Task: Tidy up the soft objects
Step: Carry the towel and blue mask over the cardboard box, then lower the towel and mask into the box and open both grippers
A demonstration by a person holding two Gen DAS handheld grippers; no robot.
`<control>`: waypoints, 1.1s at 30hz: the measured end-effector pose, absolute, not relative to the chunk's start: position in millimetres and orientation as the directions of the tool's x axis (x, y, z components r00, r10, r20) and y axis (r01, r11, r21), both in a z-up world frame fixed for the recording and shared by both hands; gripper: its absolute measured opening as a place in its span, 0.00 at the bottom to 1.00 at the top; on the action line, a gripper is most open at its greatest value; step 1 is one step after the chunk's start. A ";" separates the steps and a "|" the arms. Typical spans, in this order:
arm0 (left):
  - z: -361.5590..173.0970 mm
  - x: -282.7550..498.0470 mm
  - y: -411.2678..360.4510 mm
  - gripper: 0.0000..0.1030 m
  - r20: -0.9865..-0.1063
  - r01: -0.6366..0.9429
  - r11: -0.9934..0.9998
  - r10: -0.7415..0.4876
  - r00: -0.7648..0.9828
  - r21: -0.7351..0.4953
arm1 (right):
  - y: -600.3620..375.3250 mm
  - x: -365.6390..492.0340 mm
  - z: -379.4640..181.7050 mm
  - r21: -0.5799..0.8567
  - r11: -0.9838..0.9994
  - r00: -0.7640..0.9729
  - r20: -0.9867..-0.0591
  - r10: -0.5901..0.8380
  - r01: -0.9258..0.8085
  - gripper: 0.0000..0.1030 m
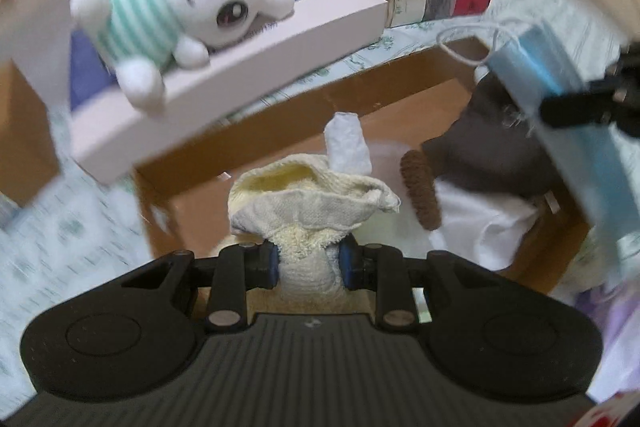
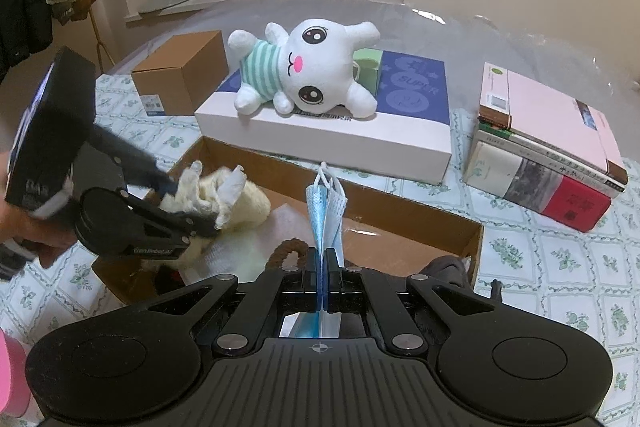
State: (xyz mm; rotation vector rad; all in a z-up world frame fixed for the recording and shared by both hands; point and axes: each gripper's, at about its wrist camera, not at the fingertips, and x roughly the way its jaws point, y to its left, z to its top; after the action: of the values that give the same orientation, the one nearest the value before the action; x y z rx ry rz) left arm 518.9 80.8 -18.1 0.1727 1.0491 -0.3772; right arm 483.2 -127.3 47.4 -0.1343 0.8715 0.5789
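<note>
My left gripper (image 1: 308, 261) is shut on a bunched cream towel (image 1: 310, 203) with a white tissue (image 1: 347, 143) poking from its top, held over the open brown cardboard box (image 1: 360, 95). From the right wrist the same left gripper (image 2: 196, 217) and cream towel (image 2: 232, 203) hang over the box's left end. My right gripper (image 2: 322, 263) is shut on a folded blue face mask (image 2: 326, 211) above the cardboard box (image 2: 400, 203). The blue mask (image 1: 560, 115) also shows at the right of the left wrist view. A white plush bunny (image 2: 308, 75) in a striped shirt lies on a flat white box (image 2: 340, 135).
Inside the box lie a dark grey cloth (image 1: 492, 151), a brown knitted piece (image 1: 422, 187) and white fabric (image 1: 480, 227). A stack of books (image 2: 552, 147) stands right of the box, a small closed carton (image 2: 180, 79) behind left. A patterned tablecloth (image 2: 560, 267) covers the table.
</note>
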 end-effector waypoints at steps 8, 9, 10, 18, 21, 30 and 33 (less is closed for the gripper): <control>-26.2 522.8 87.0 0.27 -0.872 0.374 0.924 -0.111 0.476 0.087 | -126.5 493.5 44.2 0.151 0.843 0.504 -0.743 0.441 -0.516 0.01; -27.8 522.4 88.9 0.28 -0.873 0.376 0.922 -0.106 0.476 0.093 | -126.7 495.9 45.2 0.160 0.844 0.508 -0.736 0.447 -0.511 0.01; -29.0 522.6 90.1 0.28 -0.873 0.377 0.922 -0.108 0.476 0.091 | -127.0 498.3 46.8 0.169 0.845 0.513 -0.729 0.453 -0.507 0.01; -26.5 518.2 96.1 0.40 -0.864 0.370 0.927 -0.134 0.486 0.065 | -131.2 508.8 66.7 0.236 0.845 0.636 -0.569 0.521 -0.480 0.01; -23.1 514.6 99.3 0.45 -0.859 0.367 0.929 -0.146 0.492 0.053 | -128.1 509.1 64.9 0.230 0.845 0.676 -0.515 0.527 -0.483 0.01; -7.8 502.6 104.5 0.67 -0.846 0.396 0.918 -0.197 0.496 0.019 | -110.9 516.8 3.9 0.191 0.845 0.555 -0.679 0.481 -0.499 0.01; -3.1 499.0 107.5 0.67 -0.842 0.405 0.914 -0.213 0.496 0.008 | -110.5 519.4 -13.7 0.168 0.861 0.497 -0.756 0.425 -0.481 0.01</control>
State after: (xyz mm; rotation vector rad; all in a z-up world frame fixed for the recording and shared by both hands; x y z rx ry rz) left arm 499.0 107.5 -3.1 0.2157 0.9838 -0.3774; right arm 519.4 -110.5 -13.7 -0.0678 0.8961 0.5491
